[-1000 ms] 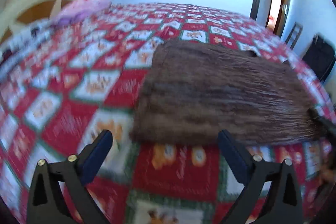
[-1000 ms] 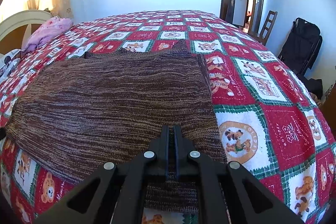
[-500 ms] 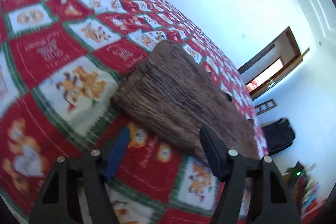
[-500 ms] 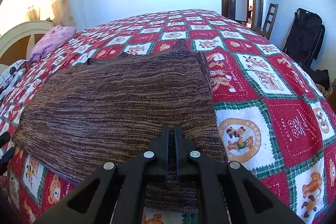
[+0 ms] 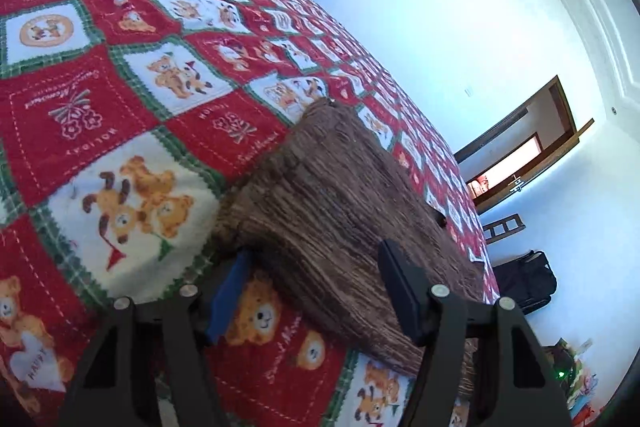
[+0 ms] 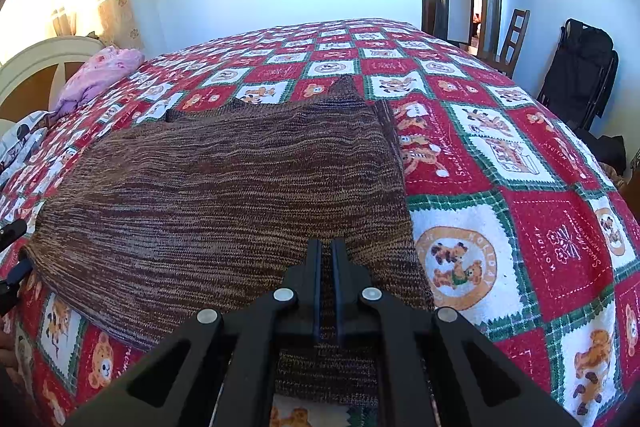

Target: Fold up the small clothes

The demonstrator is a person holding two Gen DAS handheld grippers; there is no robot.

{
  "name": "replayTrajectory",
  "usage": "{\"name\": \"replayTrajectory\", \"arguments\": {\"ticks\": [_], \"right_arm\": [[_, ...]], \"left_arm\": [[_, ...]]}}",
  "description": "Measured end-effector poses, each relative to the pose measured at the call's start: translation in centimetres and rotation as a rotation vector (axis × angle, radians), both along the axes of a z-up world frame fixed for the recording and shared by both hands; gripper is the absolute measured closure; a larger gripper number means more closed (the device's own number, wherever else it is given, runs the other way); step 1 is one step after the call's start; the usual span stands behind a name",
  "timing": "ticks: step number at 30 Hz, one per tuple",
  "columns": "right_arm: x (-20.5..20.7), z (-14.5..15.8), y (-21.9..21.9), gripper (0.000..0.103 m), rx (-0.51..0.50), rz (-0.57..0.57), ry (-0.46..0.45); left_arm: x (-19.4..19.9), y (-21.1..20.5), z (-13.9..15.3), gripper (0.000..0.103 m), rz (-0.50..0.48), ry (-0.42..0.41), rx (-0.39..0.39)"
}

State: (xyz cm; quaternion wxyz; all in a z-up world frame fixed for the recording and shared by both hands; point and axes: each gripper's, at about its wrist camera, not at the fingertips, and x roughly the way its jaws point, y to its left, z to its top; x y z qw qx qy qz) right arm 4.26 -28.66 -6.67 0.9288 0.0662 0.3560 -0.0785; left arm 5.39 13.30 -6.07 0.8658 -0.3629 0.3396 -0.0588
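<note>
The right gripper [image 6: 326, 255] is sitting at bottom centre, its jaws pinched on the near edge of a brown knit [image 6: 224, 195] that is lying flat across the bed [image 6: 520, 227]. A pink bundle [image 6: 100, 75] is resting at upper left. At right, a chair [image 6: 516, 39] and black bag [image 6: 580, 67] are standing against the wall.

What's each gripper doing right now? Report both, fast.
Left gripper: jaws closing around the brown knit garment corner, pads not yet pressing.
Right gripper: shut on the garment's near edge.
</note>
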Motion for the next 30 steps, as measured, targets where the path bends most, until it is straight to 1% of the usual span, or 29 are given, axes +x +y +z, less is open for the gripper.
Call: {"name": "replayTrajectory", "arguments": {"ticks": [2,6,7,9,10,11,12,13,15,16,17,18,20,21,23,25,27,28,29,30], "right_arm": [[0.0,0.0,0.0,0.098,-0.001,0.0,0.0],[0.0,0.0,0.0,0.098,0.004,0.0,-0.001],[0.0,0.0,0.0,0.098,0.004,0.0,-0.002],[0.1,0.0,0.0,0.098,0.002,0.0,-0.002],[0.0,0.0,0.0,0.098,0.003,0.0,-0.001],[0.0,0.0,0.0,0.098,0.004,0.0,-0.002],[0.0,0.0,0.0,0.098,0.004,0.0,-0.002],[0.0,0.0,0.0,0.098,0.004,0.0,-0.003],[0.0,0.0,0.0,0.098,0.005,0.0,-0.003],[0.0,0.0,0.0,0.098,0.004,0.0,-0.003],[0.0,0.0,0.0,0.098,0.004,0.0,-0.003],[0.0,0.0,0.0,0.098,0.003,0.0,-0.003],[0.0,0.0,0.0,0.098,0.004,0.0,-0.003],[0.0,0.0,0.1,0.098,0.004,0.0,-0.003],[0.0,0.0,0.0,0.098,0.001,0.001,-0.003],[0.0,0.0,0.0,0.098,0.003,0.0,-0.003],[0.0,0.0,0.1,0.098,0.003,0.0,-0.003],[0.1,0.0,0.1,0.098,0.002,0.0,-0.003],[0.0,0.0,0.1,0.098,0.001,0.0,-0.003],[0.0,0.0,0.1,0.098,-0.001,0.0,-0.003]], "left_arm": [[0.5,0.0,-0.1,0.035,0.01,0.008,0.002],[1.1,0.1,-0.1,0.035,0.047,0.021,-0.018],[1.1,0.1,-0.1,0.04,0.048,0.022,-0.015],[1.0,0.2,-0.3,0.069,0.056,0.04,0.004],[1.0,0.6,-0.8,0.096,0.058,0.062,-0.001],[0.8,1.2,-1.6,0.095,0.047,0.068,-0.051],[0.4,1.7,-1.8,0.095,0.049,0.046,-0.093],[0.1,1.9,-1.8,0.095,0.043,0.04,-0.095],[-0.2,1.2,-1.3,0.094,0.019,0.027,-0.022],[-0.3,0.9,-1.2,0.091,0.015,0.025,0.016],[-0.5,0.8,-1.1,0.089,0.019,0.027,0.03],[-0.7,0.9,-1.2,0.086,0.024,0.026,0.013],[-0.6,1.4,-1.4,0.07,0.016,0.021,-0.068],[-0.3,1.5,-1.4,0.067,0.015,0.025,-0.091],[0.5,1.6,-1.0,0.057,0.029,0.036,-0.114],[0.9,1.4,-0.8,0.05,0.048,0.026,-0.111],[1.5,1.1,-0.5,0.049,0.069,0.013,-0.066],[1.8,0.9,-0.4,0.052,0.071,0.013,-0.026],[2.0,0.6,-0.4,0.062,0.07,0.022,0.013],[2.0,0.6,-0.5,0.067,0.071,0.026,0.033]]}}
